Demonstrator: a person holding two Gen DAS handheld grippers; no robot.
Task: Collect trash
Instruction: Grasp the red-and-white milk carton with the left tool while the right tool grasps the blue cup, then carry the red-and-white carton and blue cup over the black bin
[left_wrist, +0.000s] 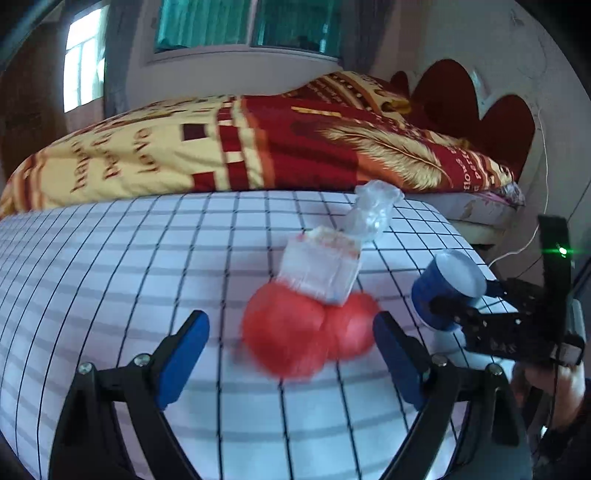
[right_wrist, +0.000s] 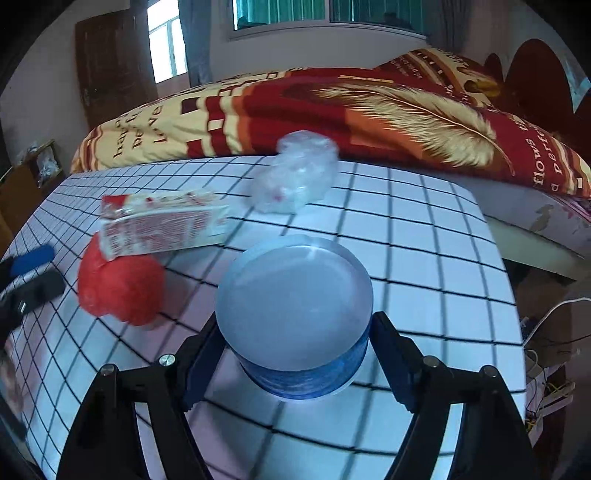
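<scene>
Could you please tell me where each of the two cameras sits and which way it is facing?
Left wrist: on the left gripper, angled down across the checked table at the red bag between its open fingers; the right gripper and a hand show at right.
Right wrist: on the right gripper, angled down at the blue cup between its fingers; the left gripper's tip shows at left.
Both share the table, bag, carton, clear wrapper, cup and bed.

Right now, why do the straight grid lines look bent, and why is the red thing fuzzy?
Left wrist view: the fisheye lens bows the checked tablecloth, and the red bag is smeared by motion blur. Right wrist view: same curving; the clear plastic bag is soft, and window light sheens the blue cup.
</scene>
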